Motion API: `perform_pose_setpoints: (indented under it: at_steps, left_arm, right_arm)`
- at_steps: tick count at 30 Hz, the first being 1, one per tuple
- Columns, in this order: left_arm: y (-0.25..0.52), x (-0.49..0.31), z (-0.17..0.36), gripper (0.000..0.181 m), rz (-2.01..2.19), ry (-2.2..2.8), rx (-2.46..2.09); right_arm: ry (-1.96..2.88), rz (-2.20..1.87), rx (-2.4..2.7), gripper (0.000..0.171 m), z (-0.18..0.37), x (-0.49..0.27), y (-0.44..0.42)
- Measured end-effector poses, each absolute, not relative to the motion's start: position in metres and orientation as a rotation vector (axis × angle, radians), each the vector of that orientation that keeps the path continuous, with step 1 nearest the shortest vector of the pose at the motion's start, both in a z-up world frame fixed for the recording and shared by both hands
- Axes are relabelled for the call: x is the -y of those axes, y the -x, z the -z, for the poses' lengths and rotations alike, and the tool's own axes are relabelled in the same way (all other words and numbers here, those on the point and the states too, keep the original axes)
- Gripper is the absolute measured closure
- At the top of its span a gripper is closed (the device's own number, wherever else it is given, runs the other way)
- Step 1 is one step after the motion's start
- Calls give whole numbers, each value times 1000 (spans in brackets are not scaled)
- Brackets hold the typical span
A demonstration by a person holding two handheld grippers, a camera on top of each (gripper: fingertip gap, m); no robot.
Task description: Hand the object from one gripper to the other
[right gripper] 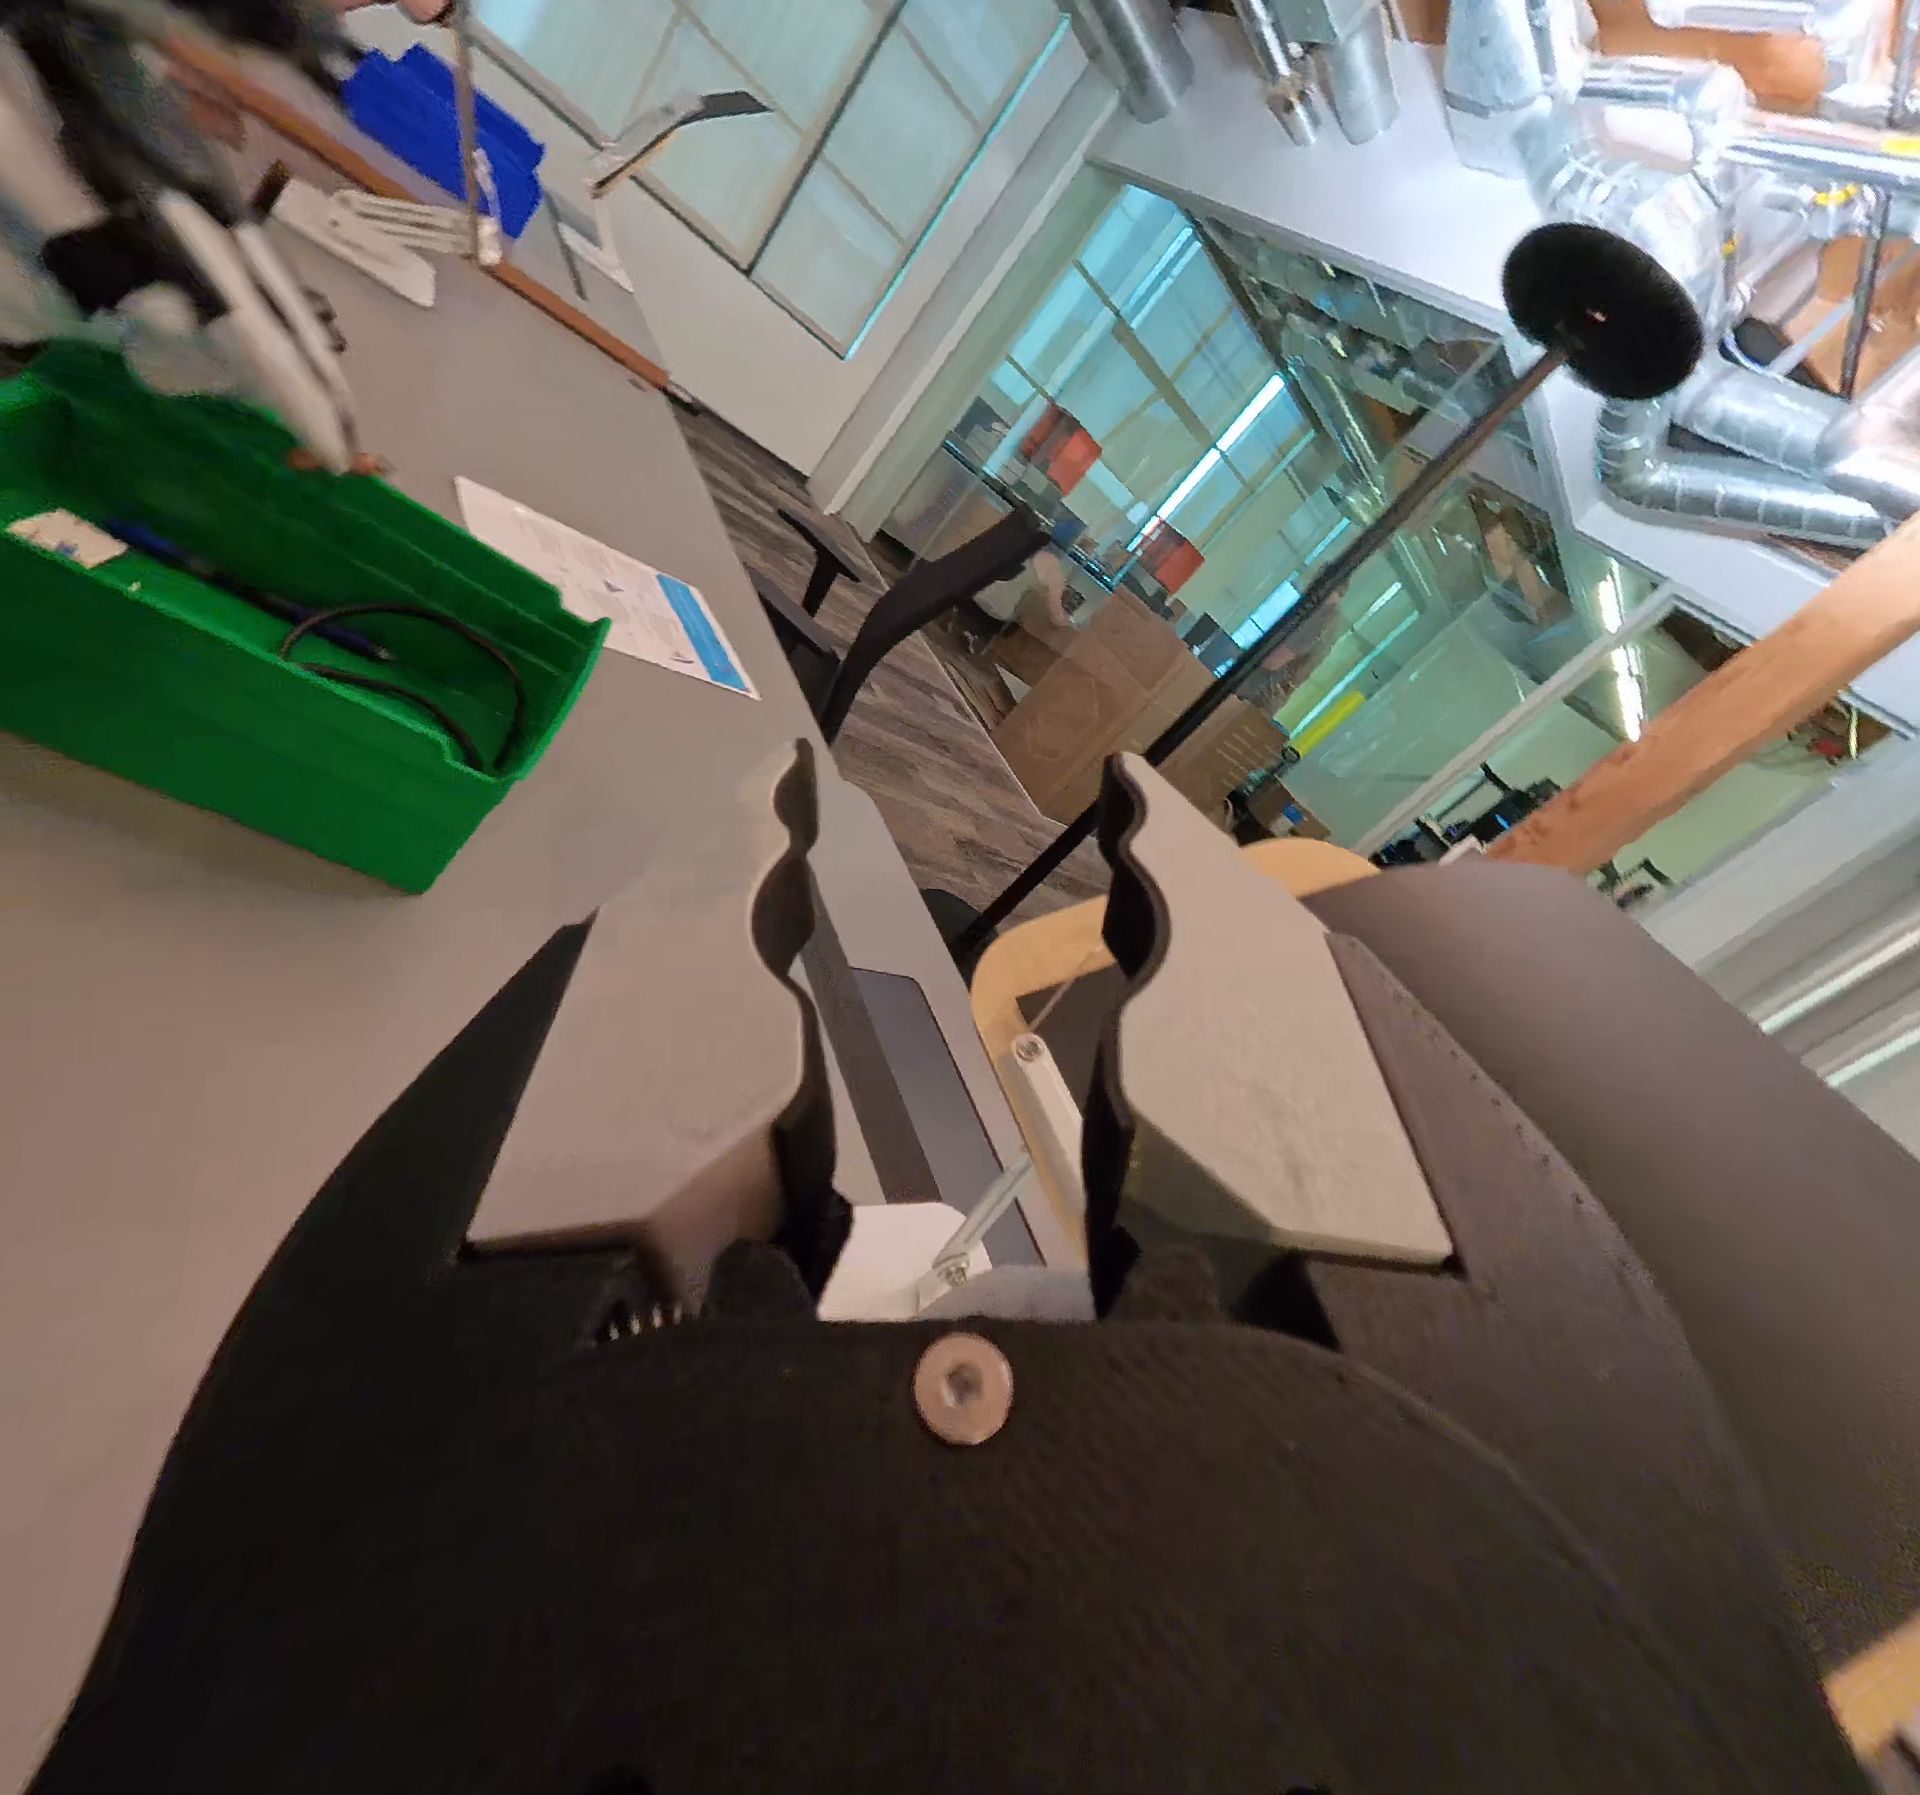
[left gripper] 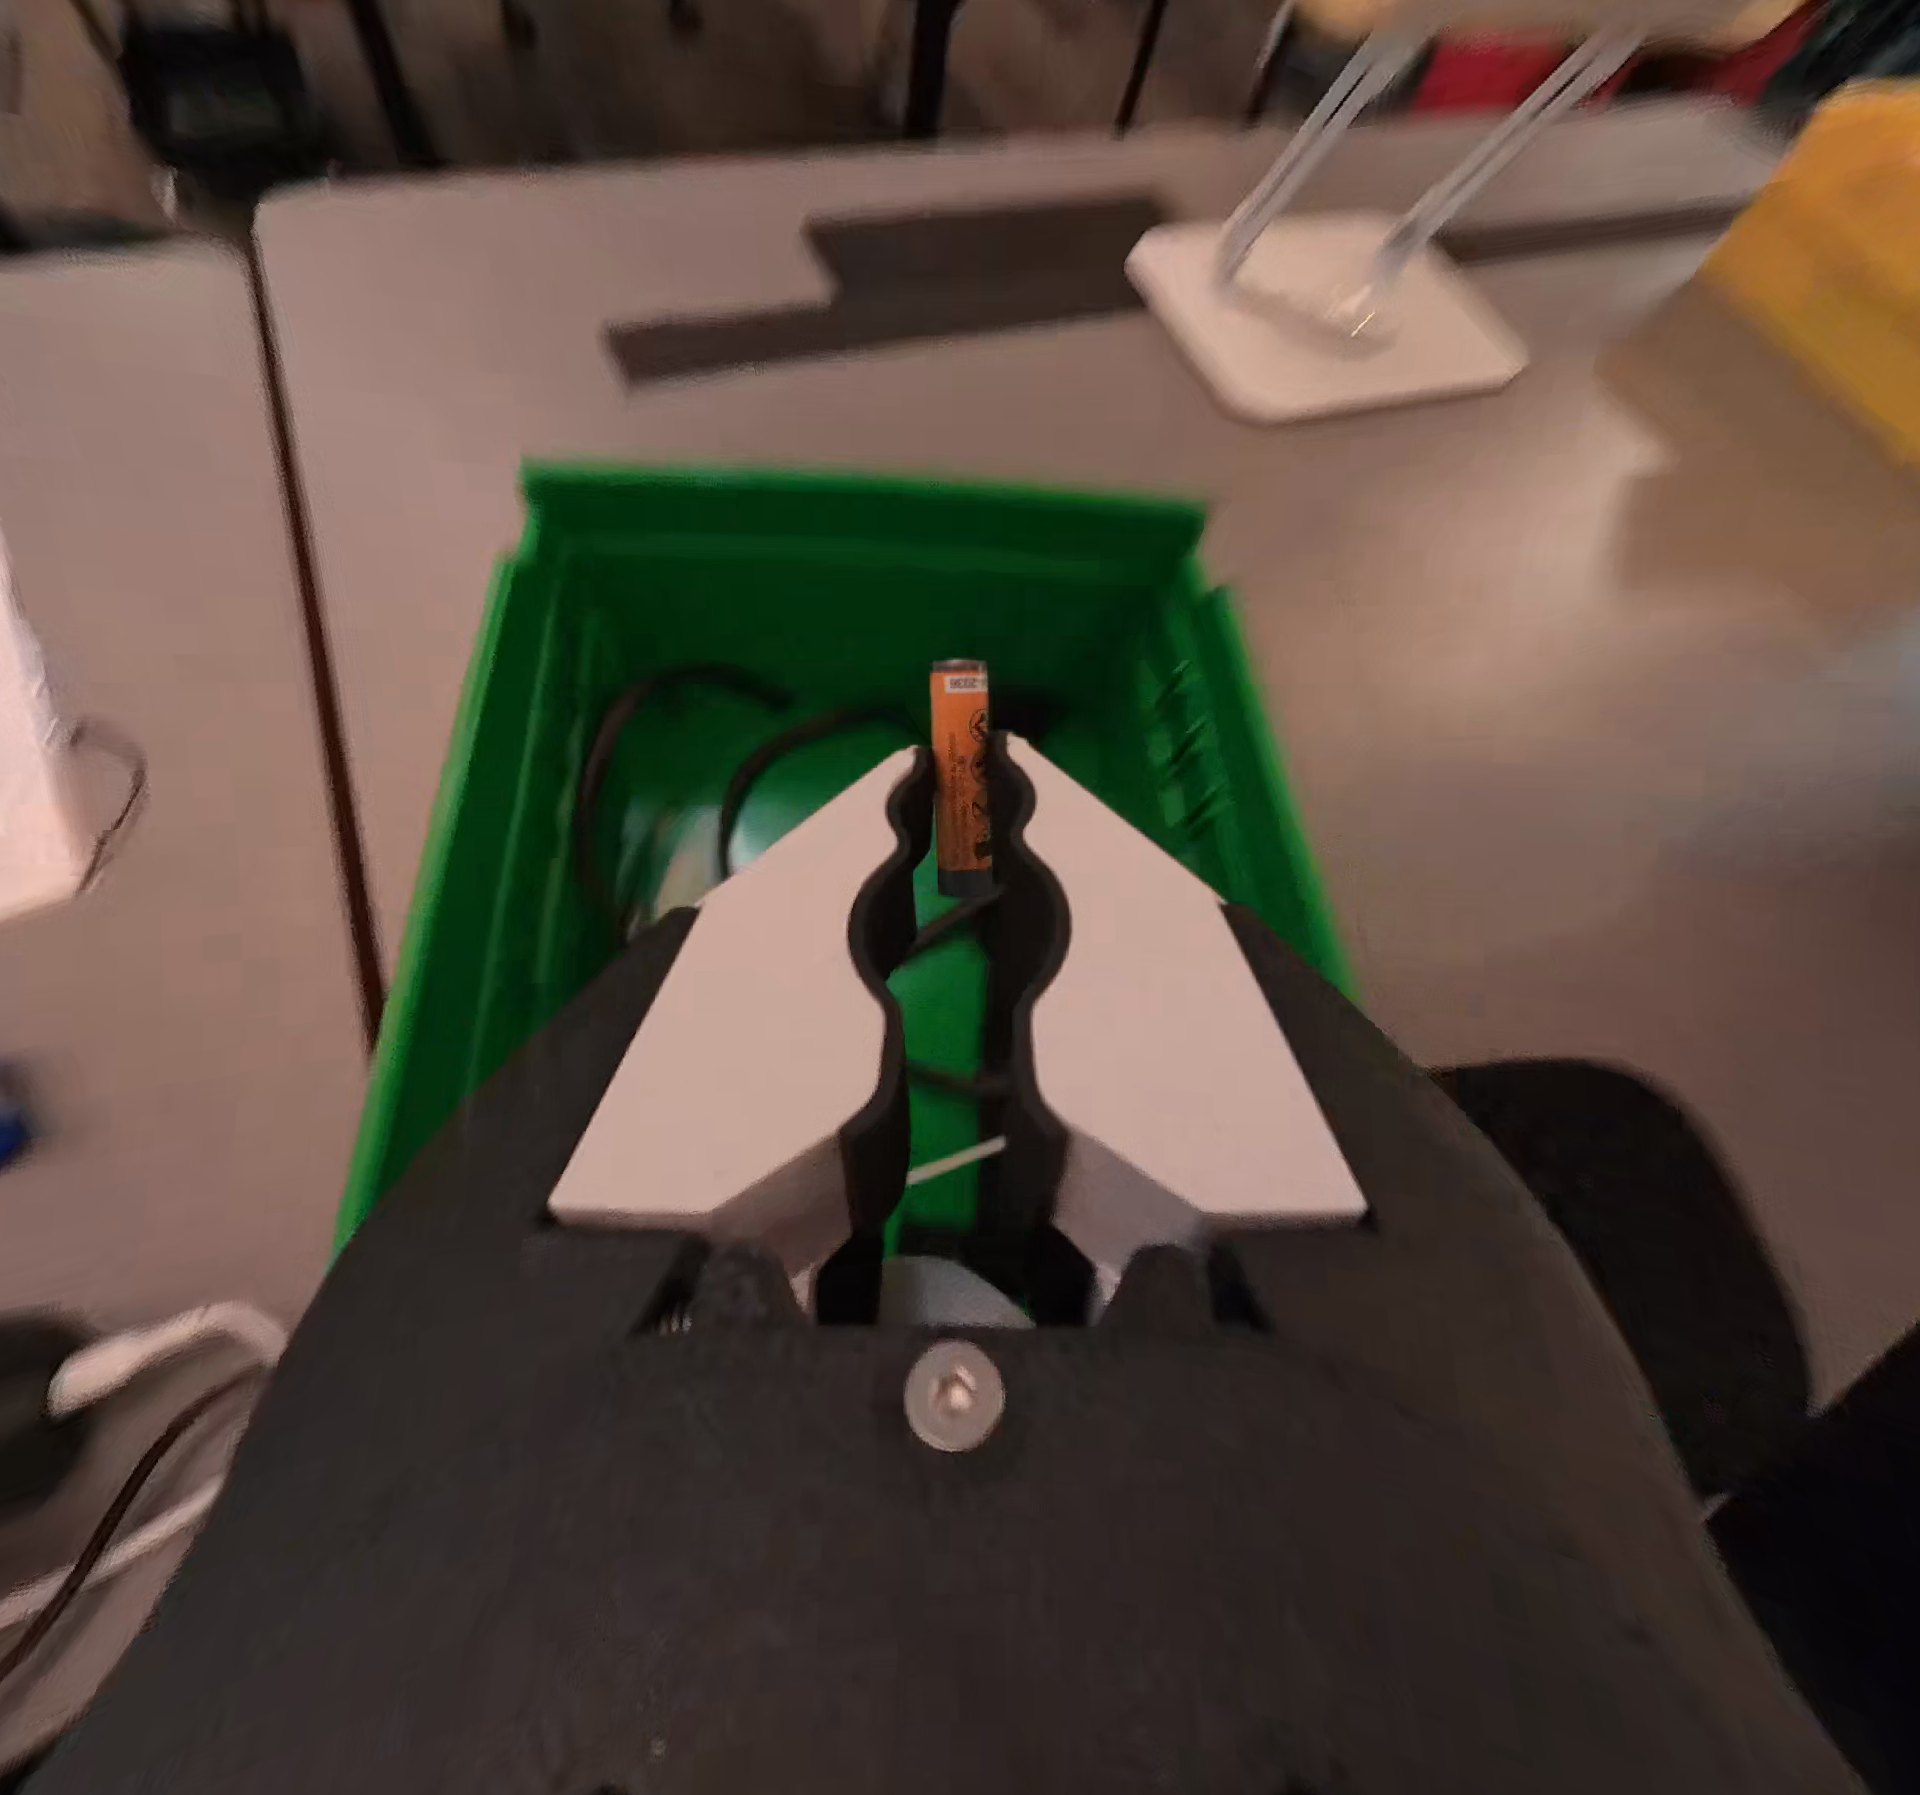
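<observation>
- Battery (left gripper: 962,779), small and orange, is pinched at the tips of the left gripper (left gripper: 964,758), held above the green bin (left gripper: 831,540).
- Long axis is lined up with the fingers, probably; blur makes the tilt hard to judge.
- Handover isn't done: right gripper (right gripper: 956,789) is spread, empty, aimed off the table's far edge.

Not much lettering here tbh. The orange battery (left gripper: 962,781) pinched between the left jaws has tiny print and small symbols down its side. Far left of the right jaws, a printed sheet (right gripper: 613,590) with a blue block lies on the table (right gripper: 260,966), too small to read.
</observation>
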State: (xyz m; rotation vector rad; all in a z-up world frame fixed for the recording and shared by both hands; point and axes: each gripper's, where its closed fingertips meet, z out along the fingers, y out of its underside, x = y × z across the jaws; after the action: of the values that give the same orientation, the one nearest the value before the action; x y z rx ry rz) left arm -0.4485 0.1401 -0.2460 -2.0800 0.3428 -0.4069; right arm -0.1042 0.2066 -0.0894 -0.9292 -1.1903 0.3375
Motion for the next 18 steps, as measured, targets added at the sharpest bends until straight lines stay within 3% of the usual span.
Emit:
perform_pose_setpoints:
  at_steps: [3,6,15,18]
  left_arm:
    - [404,-143,188,173,588,1867,-343]
    - [350,-138,156,173,795,1731,-373]
    - [233,-123,161,173,1236,1588,-367]
    - [217,-120,165,173,1322,1553,-348]
  right_arm:
    - [880,-297,1279,102,104,-192,127]
    - [831,-309,1350,97,118,-172,152]
    - [744,-440,1508,83,168,-115,218]
    - [732,-448,1540,86,180,-108,226]
